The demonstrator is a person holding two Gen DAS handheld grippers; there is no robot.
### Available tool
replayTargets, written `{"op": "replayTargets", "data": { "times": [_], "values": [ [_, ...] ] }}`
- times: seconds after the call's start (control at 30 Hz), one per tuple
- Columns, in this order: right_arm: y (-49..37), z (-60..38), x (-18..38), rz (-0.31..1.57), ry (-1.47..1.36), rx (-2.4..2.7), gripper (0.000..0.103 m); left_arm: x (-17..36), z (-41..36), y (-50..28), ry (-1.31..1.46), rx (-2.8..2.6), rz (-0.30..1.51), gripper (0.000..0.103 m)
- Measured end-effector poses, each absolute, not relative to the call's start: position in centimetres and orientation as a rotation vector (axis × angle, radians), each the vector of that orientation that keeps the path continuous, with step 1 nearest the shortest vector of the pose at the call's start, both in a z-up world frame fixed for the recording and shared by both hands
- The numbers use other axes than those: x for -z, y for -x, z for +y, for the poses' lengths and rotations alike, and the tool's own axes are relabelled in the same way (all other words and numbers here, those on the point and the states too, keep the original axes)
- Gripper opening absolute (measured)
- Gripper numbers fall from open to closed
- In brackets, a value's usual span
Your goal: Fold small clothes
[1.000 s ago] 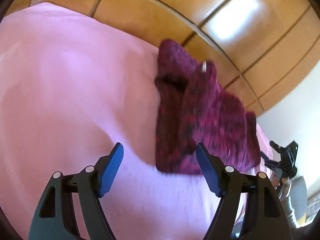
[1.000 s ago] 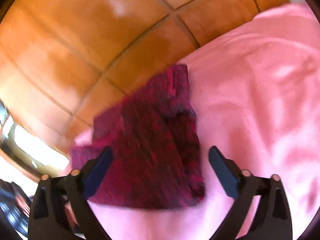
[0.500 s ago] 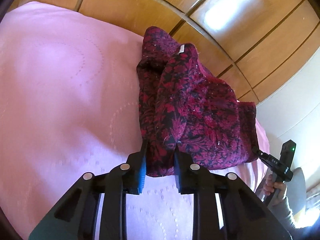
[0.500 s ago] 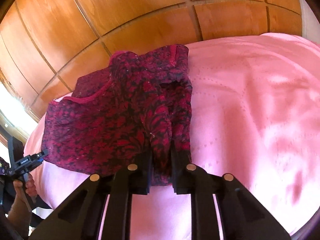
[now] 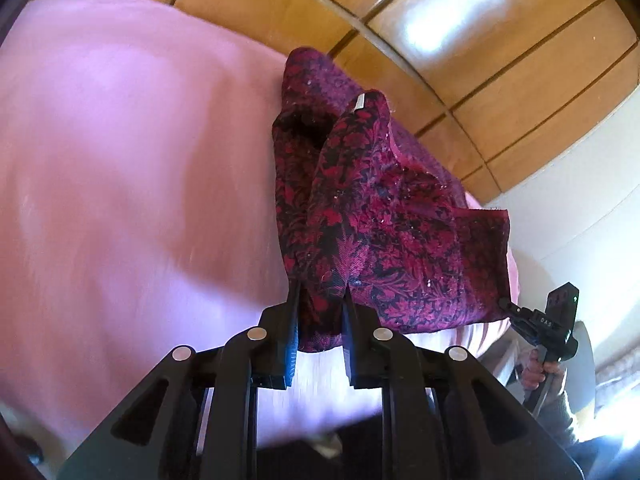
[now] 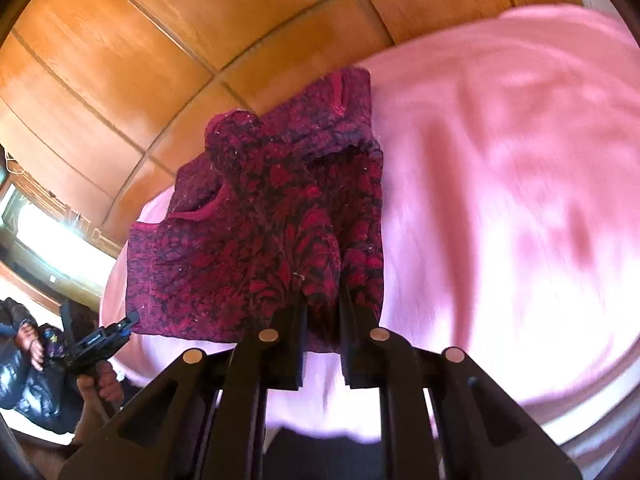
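Observation:
A small dark-red flowered garment (image 5: 380, 232) lies partly folded on a pink bedspread (image 5: 140, 160). My left gripper (image 5: 320, 292) has its jaws closing on the garment's near left corner, pads pressing the bunched cloth. At the other near corner my right gripper (image 6: 322, 296) is shut on the same garment (image 6: 248, 240). The near edge hangs lifted between the two grips; the far part rests on the bedspread (image 6: 500, 200). Each gripper also shows in the other's view, the right gripper (image 5: 506, 304) at lower right and the left gripper (image 6: 132, 318) at lower left, both held by a hand.
Glossy wooden panels (image 5: 480, 40) stand close behind the bed's far edge, seen also as wooden panels (image 6: 160, 40). A white wall (image 5: 580, 220) is at the right. A bright window (image 6: 48, 228) and dark bags (image 6: 24, 384) sit at far left.
Both grippers went from wide open to shut on the garment's near corners. Since then the near edge has come up off the bedspread and the cloth has stretched between the grips.

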State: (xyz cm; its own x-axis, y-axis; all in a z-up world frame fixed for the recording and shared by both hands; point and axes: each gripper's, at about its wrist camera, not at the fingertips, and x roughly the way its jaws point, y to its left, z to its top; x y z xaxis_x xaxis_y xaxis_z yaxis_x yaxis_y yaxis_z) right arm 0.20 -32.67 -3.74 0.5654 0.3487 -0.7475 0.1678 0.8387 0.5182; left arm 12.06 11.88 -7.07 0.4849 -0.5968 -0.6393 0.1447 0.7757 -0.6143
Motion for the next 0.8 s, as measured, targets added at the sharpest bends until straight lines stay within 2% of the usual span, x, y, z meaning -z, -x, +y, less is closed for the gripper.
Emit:
{"op": "replayTargets", "data": {
  "times": [0.07,0.1,0.13,0.17,0.2,0.23,0.27,0.3,0.33,0.4,0.47,0.63,0.8],
  "values": [
    [0.9,-32.6,4.3,1.01,-0.585,-0.102,0.013,7.1,12.0,-11.2,0.501,0.434,0.979,0.017],
    [1.0,-32.6,4.5,1.012,-0.58,-0.098,0.017,6.8,12.1,-11.0,0.485,0.431,0.971,0.018],
    [0.9,-32.5,4.4,1.01,-0.566,-0.082,0.025,6.2,12.2,-11.0,0.463,0.396,0.946,0.022],
    [0.6,-32.5,4.2,1.005,-0.553,-0.06,0.03,5.5,12.3,-11.1,0.433,0.359,0.922,0.032],
    [0.2,-32.5,3.8,0.991,-0.532,-0.038,0.042,4.6,12.1,-11.4,0.379,0.323,0.896,0.038],
    [-0.1,-32.4,3.4,0.974,-0.51,-0.027,0.05,3.9,11.8,-11.4,0.328,0.293,0.872,0.05],
    [-0.5,-32.1,2.7,0.952,-0.472,-0.017,0.051,3.0,11.3,-11.7,0.252,0.253,0.842,0.058],
    [-0.9,-31.7,2.3,0.938,-0.437,-0.013,0.055,2.2,10.7,-12.1,0.165,0.214,0.818,0.058],
    [-1.5,-31.0,1.6,0.918,-0.377,0.0,0.068,1.4,9.6,-12.7,0.063,0.174,0.789,0.061],
    [-2.5,-29.3,0.6,0.876,-0.295,-0.007,0.081,0.7,8.3,-13.5,-0.043,0.137,0.756,0.068],
    [-3.6,-27.4,0.3,0.853,-0.236,-0.058,0.084,0.4,7.0,-14.7,-0.077,0.134,0.742,0.073],
    [-6.5,-22.8,3.1,0.92,-0.112,-0.097,0.101,0.7,5.0,-16.6,-0.118,0.13,0.738,0.073],
    [-8.1,-22.6,7.0,1.0,-0.071,-0.039,0.101,1.8,4.6,-17.1,-0.128,0.133,0.753,0.073]
  ]
}}
